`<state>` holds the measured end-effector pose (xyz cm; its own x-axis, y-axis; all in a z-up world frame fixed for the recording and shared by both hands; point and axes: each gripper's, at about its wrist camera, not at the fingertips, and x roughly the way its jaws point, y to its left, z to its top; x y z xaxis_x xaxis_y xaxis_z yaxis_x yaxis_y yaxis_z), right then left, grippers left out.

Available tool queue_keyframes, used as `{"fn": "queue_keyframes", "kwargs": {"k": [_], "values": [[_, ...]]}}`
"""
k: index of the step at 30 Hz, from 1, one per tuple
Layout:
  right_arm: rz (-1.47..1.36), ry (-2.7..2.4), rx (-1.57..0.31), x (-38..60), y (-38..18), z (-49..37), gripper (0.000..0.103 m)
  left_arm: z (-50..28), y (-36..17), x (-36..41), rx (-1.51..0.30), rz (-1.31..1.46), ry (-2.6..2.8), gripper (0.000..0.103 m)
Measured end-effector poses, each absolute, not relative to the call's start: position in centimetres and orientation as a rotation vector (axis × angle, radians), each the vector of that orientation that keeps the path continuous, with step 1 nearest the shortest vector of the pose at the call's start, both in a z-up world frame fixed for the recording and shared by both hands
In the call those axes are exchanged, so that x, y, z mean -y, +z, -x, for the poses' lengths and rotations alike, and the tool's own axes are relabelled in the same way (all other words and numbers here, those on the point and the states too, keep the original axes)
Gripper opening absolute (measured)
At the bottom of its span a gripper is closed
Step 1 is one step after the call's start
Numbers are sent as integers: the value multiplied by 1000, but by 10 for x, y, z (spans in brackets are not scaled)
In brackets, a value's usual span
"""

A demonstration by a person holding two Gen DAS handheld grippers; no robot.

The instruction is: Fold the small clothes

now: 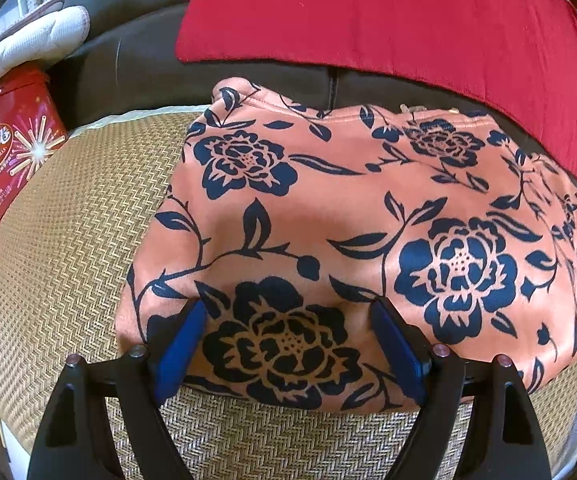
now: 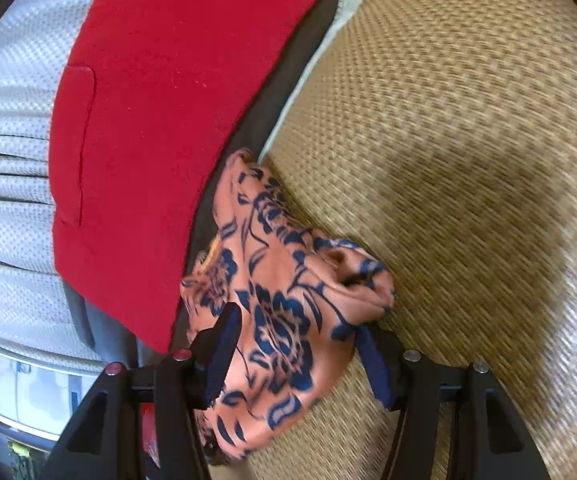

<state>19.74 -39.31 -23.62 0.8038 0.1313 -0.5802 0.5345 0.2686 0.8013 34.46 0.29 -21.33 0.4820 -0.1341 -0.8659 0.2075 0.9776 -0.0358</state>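
Garment (image 1: 352,220), peach with navy flowers, lies on my woven mat (image 1: 68,260) at its back edge. Left gripper (image 1: 288,344) fingers stand apart over it; right gripper (image 2: 292,356) fingers seemingly clamp bunched cloth.

Woven straw mat (image 1: 68,240), dark sofa (image 1: 128,60), red cushion (image 1: 368,12)

Home: sofa (image 1: 136,64), red cushion (image 1: 388,12)

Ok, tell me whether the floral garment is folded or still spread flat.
Partly folded. The floral garment lies doubled and rumpled on the woven mat, one end bunched between the right gripper pads.
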Motion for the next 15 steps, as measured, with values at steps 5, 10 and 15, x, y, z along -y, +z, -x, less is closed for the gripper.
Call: {"fn": "queue_keyframes", "kwargs": {"k": [5,10,15], "values": [[-1246,-278,-545,386,-238,-223,61,-351,-218,-5,-1050,-38,-214,85],[-1210,-322,-544,381,-245,-245,46,-352,-216,-4,-1049,-52,-231,85],[-1192,-374,-566,381,-250,-252,35,-350,-219,-1,-1045,-103,-253,85]]}}
